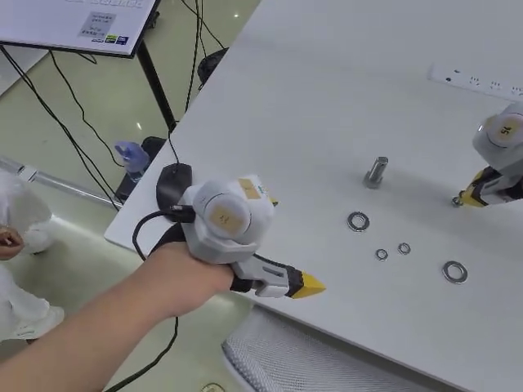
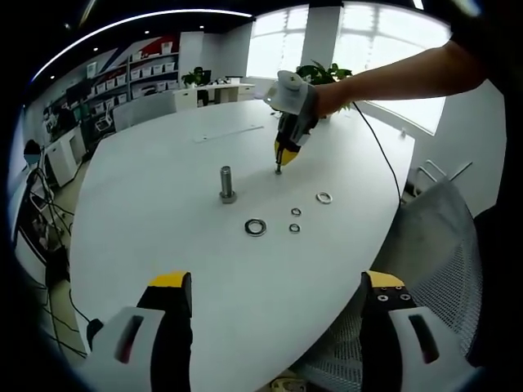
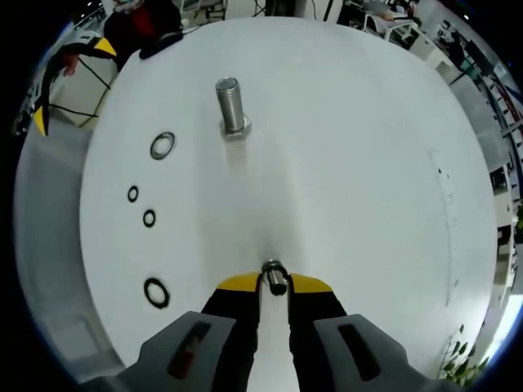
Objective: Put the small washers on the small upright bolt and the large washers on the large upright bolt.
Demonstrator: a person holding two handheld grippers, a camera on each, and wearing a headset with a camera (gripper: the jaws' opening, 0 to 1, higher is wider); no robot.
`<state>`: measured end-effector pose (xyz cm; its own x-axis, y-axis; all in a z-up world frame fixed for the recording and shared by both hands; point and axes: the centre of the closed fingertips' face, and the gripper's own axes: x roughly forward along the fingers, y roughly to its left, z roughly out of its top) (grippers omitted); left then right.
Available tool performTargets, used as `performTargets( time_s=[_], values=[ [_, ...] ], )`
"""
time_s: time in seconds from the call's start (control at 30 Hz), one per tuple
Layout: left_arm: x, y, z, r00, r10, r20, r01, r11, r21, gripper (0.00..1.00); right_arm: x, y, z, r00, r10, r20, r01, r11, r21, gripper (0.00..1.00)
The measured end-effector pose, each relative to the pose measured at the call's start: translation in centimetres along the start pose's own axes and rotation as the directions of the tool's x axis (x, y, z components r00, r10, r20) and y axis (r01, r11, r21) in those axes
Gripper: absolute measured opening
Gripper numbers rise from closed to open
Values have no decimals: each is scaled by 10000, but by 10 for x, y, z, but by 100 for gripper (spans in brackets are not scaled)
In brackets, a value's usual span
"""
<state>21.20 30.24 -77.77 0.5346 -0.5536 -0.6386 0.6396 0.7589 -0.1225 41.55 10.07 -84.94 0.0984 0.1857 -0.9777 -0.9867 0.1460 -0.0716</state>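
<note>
The large upright bolt (image 1: 376,171) (image 2: 226,184) (image 3: 231,106) stands mid-table. Lying flat in front of it are two large washers (image 1: 358,221) (image 1: 455,272) and two small washers (image 1: 382,255) (image 1: 404,248). My right gripper (image 1: 462,199) (image 3: 273,286) is shut on the small bolt (image 3: 273,276) (image 1: 458,201), held upright with its foot on or just above the table, right of the large bolt. The left gripper view shows that right gripper (image 2: 280,159) beyond the washers (image 2: 256,226). My left gripper (image 1: 291,245) (image 2: 278,294) hangs open and empty over the near table edge.
A white power strip (image 1: 482,82) lies at the table's far right. A grey mesh chair (image 1: 327,359) sits below the near edge. A black mouse (image 1: 172,184) rests at the left corner, with cables and a monitor (image 1: 73,24) beyond it.
</note>
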Motion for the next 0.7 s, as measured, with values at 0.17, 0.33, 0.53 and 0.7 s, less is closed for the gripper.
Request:
performTargets(
  time_s=[0.17,0.33,0.53,0.7],
  values=[
    [-1,2,2,10000,49,22,-50,10000,43,84,5,-1,-3,10000,46,-12,-45,9998,183,13],
    [-2,3,5,9998,99,154,-101,9998,143,84,10,1,-5,9999,79,-73,-78,9999,149,13],
    [-2,3,5,9999,51,149,-55,9996,290,86,13,2,-5,9999,79,-154,-79,10000,29,13],
    [-2,1,4,9998,24,212,-36,9984,559,88,15,0,-6,9998,61,-164,-61,10000,29,13]
  ],
)
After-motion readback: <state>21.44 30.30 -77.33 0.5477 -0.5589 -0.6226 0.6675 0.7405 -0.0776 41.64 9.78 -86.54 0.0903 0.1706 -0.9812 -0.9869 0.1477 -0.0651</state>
